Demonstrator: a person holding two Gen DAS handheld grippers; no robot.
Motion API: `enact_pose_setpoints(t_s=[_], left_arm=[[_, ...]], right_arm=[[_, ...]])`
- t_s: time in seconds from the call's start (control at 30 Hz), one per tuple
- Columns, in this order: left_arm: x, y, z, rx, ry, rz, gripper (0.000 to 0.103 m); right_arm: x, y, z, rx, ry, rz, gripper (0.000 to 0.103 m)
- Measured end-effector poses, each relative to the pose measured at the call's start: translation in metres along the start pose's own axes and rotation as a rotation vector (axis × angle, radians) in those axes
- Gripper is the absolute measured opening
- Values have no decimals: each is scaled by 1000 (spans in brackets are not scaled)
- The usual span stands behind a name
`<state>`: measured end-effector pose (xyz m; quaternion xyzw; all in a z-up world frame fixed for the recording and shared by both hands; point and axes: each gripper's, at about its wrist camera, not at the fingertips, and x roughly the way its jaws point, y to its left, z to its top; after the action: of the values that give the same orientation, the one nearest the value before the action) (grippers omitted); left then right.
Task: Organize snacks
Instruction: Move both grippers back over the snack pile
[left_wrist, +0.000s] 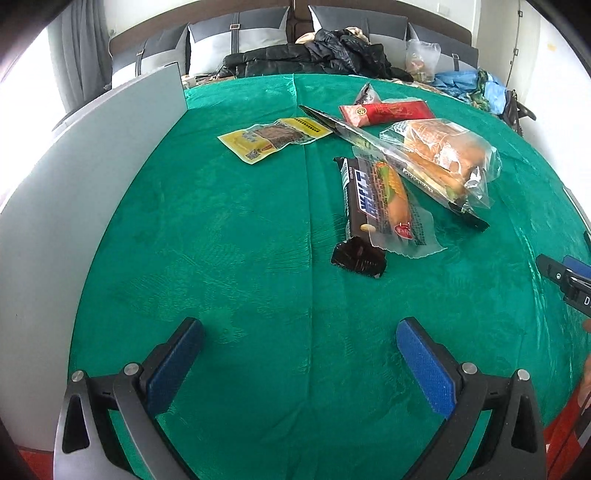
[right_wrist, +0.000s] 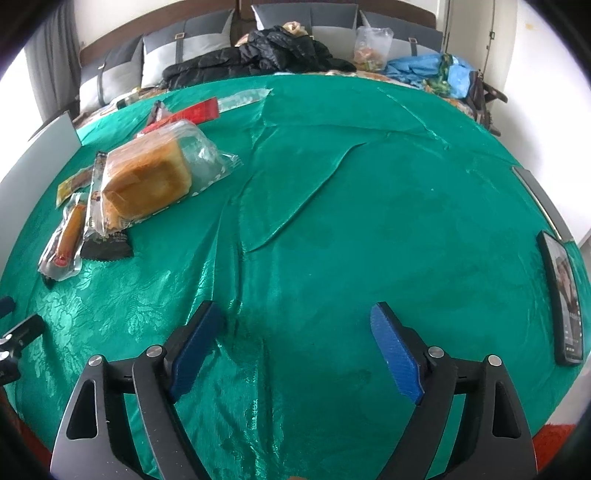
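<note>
Several snacks lie on the green tablecloth (left_wrist: 221, 240). In the left wrist view: a yellow flat packet (left_wrist: 275, 138), a dark chocolate bar (left_wrist: 360, 210), a sausage in clear wrap (left_wrist: 397, 199), a bagged bread loaf (left_wrist: 443, 155), a long dark packet (left_wrist: 369, 144) and a red packet (left_wrist: 388, 112). My left gripper (left_wrist: 299, 332) is open and empty, well short of them. In the right wrist view the bread loaf (right_wrist: 147, 177), sausage (right_wrist: 66, 236) and red packet (right_wrist: 192, 112) lie far left. My right gripper (right_wrist: 295, 321) is open and empty over bare cloth (right_wrist: 332, 221).
A grey panel (left_wrist: 92, 166) stands along the table's left edge. A phone (right_wrist: 567, 295) lies at the right edge. A sofa with black jackets (left_wrist: 314, 55), a clear bag and blue cloth stands behind the table. The cloth has raised folds (right_wrist: 295, 192) in the middle.
</note>
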<state>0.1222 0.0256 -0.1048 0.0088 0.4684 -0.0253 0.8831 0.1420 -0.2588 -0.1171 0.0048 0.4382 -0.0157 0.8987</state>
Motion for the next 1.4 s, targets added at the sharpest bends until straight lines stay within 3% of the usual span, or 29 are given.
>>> enact_pose_setpoints(t_s=[0.83, 1.4], left_arm=[[3, 1, 3, 1, 17, 3, 103], [-10, 8, -15, 27, -12, -22, 103]], right_arm=[[-1, -2, -3, 5, -42, -10, 89], [-2, -1, -5, 7, -61, -11, 89]])
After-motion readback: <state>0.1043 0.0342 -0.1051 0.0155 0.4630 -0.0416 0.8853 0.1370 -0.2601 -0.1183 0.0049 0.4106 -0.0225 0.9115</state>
